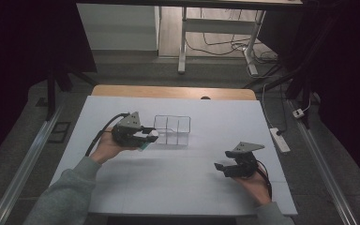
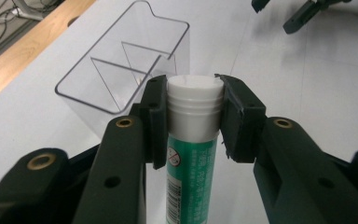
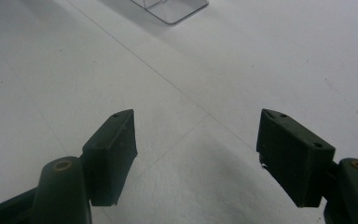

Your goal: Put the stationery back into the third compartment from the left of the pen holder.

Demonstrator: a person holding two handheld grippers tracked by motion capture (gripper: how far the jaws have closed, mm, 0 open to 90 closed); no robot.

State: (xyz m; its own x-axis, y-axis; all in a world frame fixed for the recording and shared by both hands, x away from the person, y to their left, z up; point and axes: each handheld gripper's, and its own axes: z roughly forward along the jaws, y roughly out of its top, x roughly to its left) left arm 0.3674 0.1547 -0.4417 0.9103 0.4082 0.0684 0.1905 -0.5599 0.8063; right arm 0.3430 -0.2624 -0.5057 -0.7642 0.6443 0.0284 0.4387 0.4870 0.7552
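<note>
Nearest the lens in the left gripper view: a glue stick (image 2: 193,140), pinched at its ribbed white cap by the left tongs (image 2: 193,121), both black pads pressing the cap's sides. The tube below is green with printed labelling, smooth and cylindrical, running back between the jaws toward the camera.

High view: the left tongs (image 1: 146,136) hold the stick off the white desk (image 1: 206,187), just beside the near-left corner of a clear organiser box (image 1: 172,130). The box is thin transparent plastic, rectangular, with inner partitions making several compartments; it appears empty. Whether the stick's tip already crosses the rim cannot be told.

The right tongs (image 1: 222,167) rest low at the right of the desk, well apart from the box, jaws spread wide with nothing between them; the right gripper view shows bare matte desk surface past the two pads (image 3: 112,154).

Judged step: carrying the stick to the box, ahead of placement. Next move likely calls for bringing the stick over a compartment, tilting it upright, lowering it clear of the thin walls, then releasing. The light box could slide if nudged.
</note>
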